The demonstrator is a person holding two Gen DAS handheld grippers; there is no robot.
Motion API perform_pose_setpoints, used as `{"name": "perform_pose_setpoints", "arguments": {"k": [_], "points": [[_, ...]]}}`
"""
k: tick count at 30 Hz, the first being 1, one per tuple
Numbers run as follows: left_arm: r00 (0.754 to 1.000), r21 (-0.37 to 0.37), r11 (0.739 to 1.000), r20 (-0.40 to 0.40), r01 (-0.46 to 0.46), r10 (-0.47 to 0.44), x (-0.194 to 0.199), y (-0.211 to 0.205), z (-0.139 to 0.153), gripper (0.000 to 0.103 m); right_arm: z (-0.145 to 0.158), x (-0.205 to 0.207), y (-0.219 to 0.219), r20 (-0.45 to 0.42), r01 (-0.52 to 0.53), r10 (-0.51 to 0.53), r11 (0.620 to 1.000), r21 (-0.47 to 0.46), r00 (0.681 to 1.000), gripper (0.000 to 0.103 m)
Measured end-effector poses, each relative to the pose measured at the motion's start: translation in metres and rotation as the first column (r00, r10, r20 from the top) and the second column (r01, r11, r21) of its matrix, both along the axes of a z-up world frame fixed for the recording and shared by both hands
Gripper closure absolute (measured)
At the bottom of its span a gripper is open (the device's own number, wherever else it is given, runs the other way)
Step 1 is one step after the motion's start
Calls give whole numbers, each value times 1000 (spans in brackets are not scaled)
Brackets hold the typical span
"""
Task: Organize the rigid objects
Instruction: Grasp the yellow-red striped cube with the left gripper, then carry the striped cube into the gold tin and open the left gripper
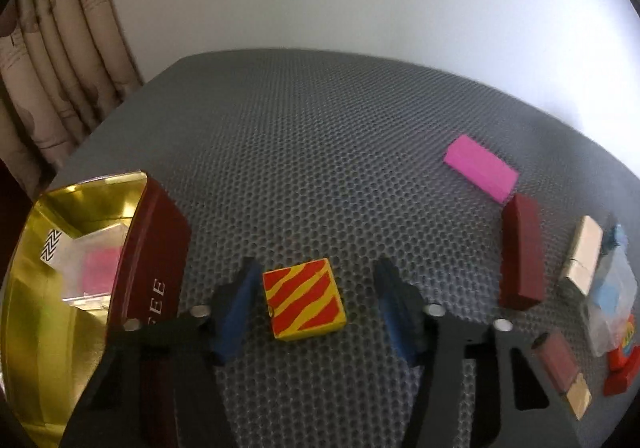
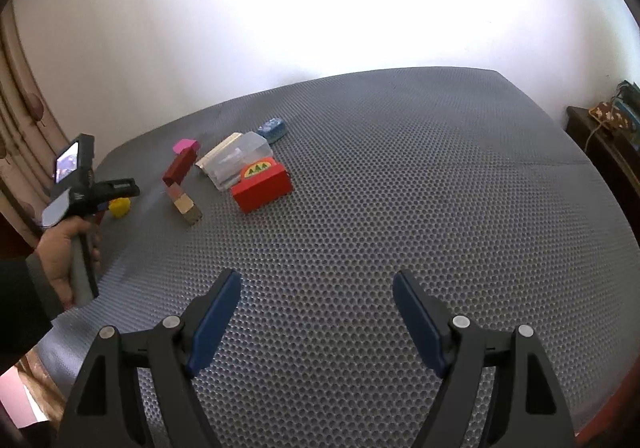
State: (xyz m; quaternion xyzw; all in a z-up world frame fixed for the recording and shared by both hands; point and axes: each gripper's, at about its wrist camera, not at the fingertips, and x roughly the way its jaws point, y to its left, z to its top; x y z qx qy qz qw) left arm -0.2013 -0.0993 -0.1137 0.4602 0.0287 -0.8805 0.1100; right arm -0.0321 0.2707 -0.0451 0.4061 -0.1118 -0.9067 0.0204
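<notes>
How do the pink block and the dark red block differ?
Colour: the pink block is bright magenta; the dark red block is maroon.
Pose: the pink block lies flat on a broad face; the dark red block looks to be standing on a long narrow edge.
Place: in the left wrist view the pink block lies farther off, the dark red block nearer.
Shared: both plain elongated rectangular blocks on the grey mat, ends nearly meeting.

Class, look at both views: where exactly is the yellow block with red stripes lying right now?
In the left wrist view the yellow block with red stripes lies flat on the grey mat, between the left gripper's open fingers, just right of the gold-lined tin.
</notes>
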Motion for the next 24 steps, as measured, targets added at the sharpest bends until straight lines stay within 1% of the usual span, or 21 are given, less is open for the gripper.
{"name": "perform_pose_setpoints", "arguments": {"k": [1,2,4,6,9,11,16,19,21,22,24], "points": [[1000,23,1000,14,-2,2,-1,-2,-2,71,-1,0,0,4,-3,3,1000,-7,1000,22],[1000,30,1000,8,-4,3,2,-4,1,76,-3,0,-1,11,-6,6,1000,-14,1000,22],[1000,26,999,21,20,-20,1,1,4,77,-5,0,0,22,-6,7,1000,-21,1000,22],[999,33,998,5,45,-45,4,7,10,77,-7,0,0,28,-1,2,1000,-28,1000,22],[996,-13,996,-38,83,-84,13,20,25,77,-5,1,0,17,2,-2,1000,-23,1000,22],[991,-28,993,-68,112,-113,20,30,40,77,-5,1,-1,14,1,-1,1000,-20,1000,22],[977,-34,989,-148,147,-150,36,42,76,77,-9,3,-5,25,-6,7,1000,-21,1000,22],[971,-30,987,-179,158,-161,48,49,93,77,-12,3,-6,43,-11,12,1000,-20,999,22],[968,-22,987,-194,159,-160,46,46,106,77,-12,2,-5,43,-10,11,1000,-25,999,22],[967,-19,987,-201,157,-158,45,35,108,77,-10,2,-6,38,-11,12,1000,-24,999,22],[963,-19,988,-219,155,-156,49,31,119,77,-6,3,-7,21,-17,17,1000,-19,1000,22]]}}
